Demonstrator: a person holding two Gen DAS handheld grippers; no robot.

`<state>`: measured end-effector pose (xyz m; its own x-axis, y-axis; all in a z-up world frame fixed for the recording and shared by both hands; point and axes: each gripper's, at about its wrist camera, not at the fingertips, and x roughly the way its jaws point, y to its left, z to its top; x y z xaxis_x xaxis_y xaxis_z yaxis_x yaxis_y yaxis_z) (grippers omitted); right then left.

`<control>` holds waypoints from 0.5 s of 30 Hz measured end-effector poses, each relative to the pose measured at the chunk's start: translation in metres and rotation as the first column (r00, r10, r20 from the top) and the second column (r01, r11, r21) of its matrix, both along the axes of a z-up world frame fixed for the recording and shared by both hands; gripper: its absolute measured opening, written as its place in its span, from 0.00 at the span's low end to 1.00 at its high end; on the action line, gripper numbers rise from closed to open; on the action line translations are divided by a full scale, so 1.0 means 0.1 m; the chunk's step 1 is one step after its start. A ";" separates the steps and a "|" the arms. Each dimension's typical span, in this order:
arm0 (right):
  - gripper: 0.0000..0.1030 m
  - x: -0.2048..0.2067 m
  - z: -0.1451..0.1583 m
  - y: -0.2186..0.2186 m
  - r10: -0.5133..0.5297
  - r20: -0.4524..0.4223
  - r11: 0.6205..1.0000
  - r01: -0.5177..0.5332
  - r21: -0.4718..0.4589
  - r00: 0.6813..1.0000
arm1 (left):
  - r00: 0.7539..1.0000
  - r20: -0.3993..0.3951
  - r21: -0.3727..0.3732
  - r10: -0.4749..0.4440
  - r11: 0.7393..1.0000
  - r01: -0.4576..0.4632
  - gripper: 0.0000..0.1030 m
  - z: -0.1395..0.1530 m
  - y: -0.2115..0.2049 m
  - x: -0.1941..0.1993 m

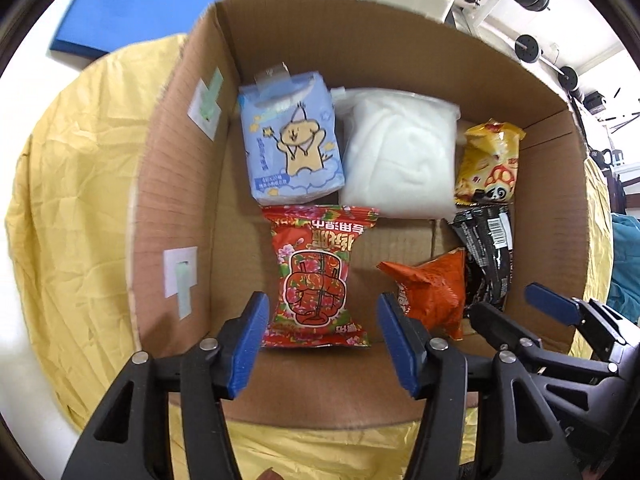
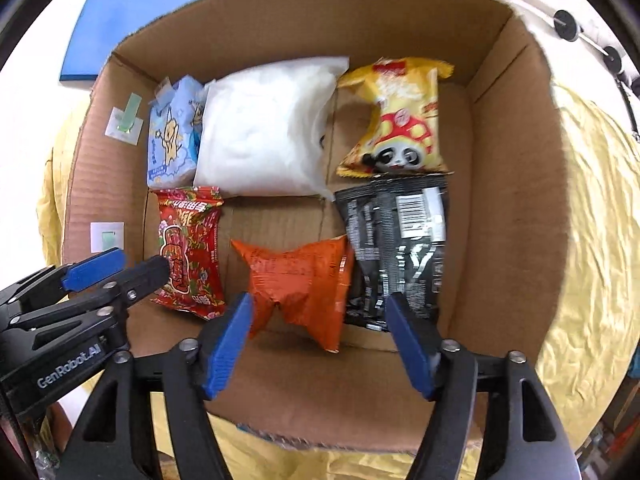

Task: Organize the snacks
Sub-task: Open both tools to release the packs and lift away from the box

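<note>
Your left wrist camera looks steeply down into the cardboard box (image 1: 552, 200) from its near-left edge; your right wrist camera does likewise from the near-right, perhaps slightly closer. Both share the box interior.

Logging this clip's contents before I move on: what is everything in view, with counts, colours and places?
cardboard box: 1, brown, on yellow cloth
tissue pack: 1, light blue, far left in box
white bag: 1, far middle
yellow snack: 1, far right
black snack: 1, near right
orange snack: 1, near middle
red snack: 1, near left
yellow cloth: 1, under box
blue mat: 1, beyond box, left
left gripper: open, above red snack
right gripper: open, above orange snack
</note>
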<state>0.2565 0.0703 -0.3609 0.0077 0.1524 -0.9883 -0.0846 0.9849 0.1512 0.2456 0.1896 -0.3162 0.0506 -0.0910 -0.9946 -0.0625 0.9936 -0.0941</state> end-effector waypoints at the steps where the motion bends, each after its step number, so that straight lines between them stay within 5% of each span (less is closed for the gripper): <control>1: 0.74 -0.01 0.03 -0.02 -0.004 0.007 1.000 0.004 -0.003 1.000 | 1.000 0.019 0.008 0.003 1.000 -0.003 0.63 0.06 -0.01 -0.02; 8: 0.96 -0.15 0.37 -0.26 -0.022 0.069 0.999 0.024 -0.024 0.997 | 0.993 0.118 0.065 0.020 0.998 -0.027 0.92 0.37 0.09 -0.22; 15: 0.99 -0.33 0.77 -0.52 -0.044 0.121 0.999 0.048 -0.024 0.992 | 0.978 0.204 0.040 0.035 0.998 -0.044 0.94 0.79 0.11 -0.44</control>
<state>0.2235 0.0181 -0.2842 0.1332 0.1225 -0.9835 -0.0551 0.9917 0.1161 0.2011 0.2010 -0.2373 0.2549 -0.0406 -0.9661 -0.0861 0.9942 -0.0645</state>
